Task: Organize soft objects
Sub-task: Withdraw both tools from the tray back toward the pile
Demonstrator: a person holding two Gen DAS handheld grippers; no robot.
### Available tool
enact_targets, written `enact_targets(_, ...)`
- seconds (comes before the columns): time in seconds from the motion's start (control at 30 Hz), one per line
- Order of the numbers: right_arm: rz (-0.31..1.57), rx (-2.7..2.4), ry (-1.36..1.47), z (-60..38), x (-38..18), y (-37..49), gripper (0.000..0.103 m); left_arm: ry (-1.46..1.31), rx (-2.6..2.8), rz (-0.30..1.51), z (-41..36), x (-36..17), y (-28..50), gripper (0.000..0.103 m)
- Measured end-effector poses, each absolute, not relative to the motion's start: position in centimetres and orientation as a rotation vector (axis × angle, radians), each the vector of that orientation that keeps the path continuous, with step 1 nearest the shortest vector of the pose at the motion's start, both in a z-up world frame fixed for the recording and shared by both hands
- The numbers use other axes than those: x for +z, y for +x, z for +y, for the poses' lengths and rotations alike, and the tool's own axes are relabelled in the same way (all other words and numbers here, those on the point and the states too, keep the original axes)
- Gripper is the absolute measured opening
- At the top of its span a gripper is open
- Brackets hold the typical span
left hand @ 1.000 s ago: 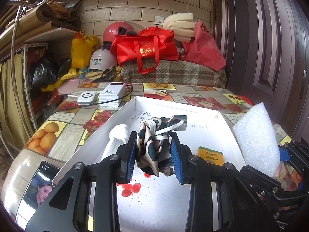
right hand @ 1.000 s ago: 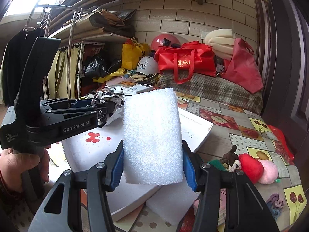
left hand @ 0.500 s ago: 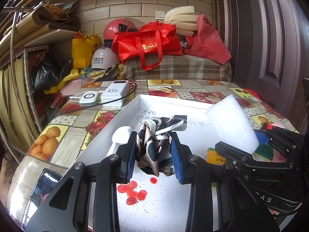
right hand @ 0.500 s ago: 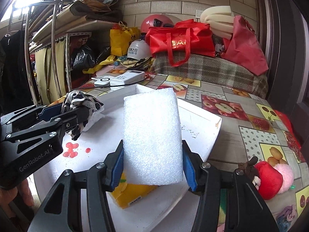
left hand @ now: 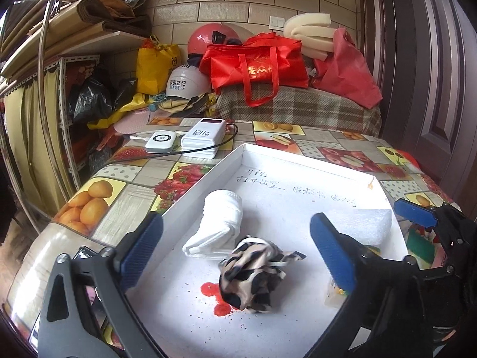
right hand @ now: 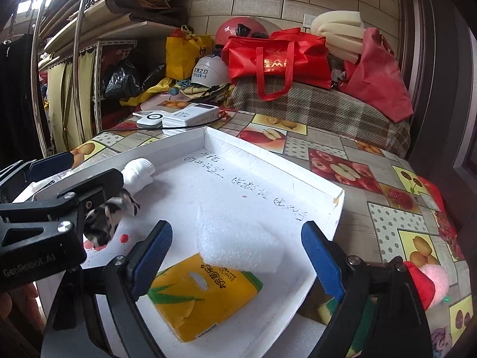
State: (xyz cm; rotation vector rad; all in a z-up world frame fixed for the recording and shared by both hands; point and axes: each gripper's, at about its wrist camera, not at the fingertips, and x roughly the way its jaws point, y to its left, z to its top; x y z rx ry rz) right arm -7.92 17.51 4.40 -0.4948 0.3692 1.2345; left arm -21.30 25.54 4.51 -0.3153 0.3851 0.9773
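Observation:
A white shallow tray (left hand: 208, 173) lies on the fruit-patterned table. My left gripper (left hand: 235, 250) is open above it; the black-and-cream patterned scarf (left hand: 250, 277) lies loose in the tray below its fingers, beside a rolled white cloth (left hand: 220, 220). My right gripper (right hand: 238, 253) is open; the white foam block (right hand: 238, 241) lies in the tray (right hand: 298, 173) between its fingers, partly on a yellow tissue pack (right hand: 202, 292). The foam also shows in the left wrist view (left hand: 360, 223). The scarf shows in the right wrist view (right hand: 110, 214).
Two white power banks (left hand: 199, 137) with a black cable sit beyond the tray. A red and pink plush toy (right hand: 429, 280) and a green-yellow sponge (right hand: 328, 307) lie right of the tray. Red bags (left hand: 256, 62), helmets and a plaid cover stand at the back.
Both grippers opened. The scarf dropped from the left gripper into the tray, and the foam block left the right gripper and now rests on the tissue pack.

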Motion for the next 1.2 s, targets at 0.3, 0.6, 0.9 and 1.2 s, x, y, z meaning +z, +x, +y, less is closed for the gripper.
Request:
enact_targets(0.3, 0.290, 1.221, -0.500, 17.1, 4.9, -8.8, 0.103, -0.362, 0.977, 0.351, 26.0, 4.6, -22.3, 0.103)
enact_targets(0.6, 0.273, 1.207, -0.452, 16.2, 5.0, -8.9, 0.103, -0.366, 0.978, 0.339, 26.0, 4.6, -22.5, 0.103)
enact_targets(0.9, 0.295, 1.219, -0.371, 14.3, 5.3, -8.7, 0.103, -0.321, 0.985, 0.297, 24.9, 5.5, -22.7, 0.103)
enact_targets(1.2, 0.299, 1.261, -0.322, 10.3, 5.5, -9.0, 0.103, -0.186, 0.936, 0.249, 21.5, 6.1, -22.3, 0.103)
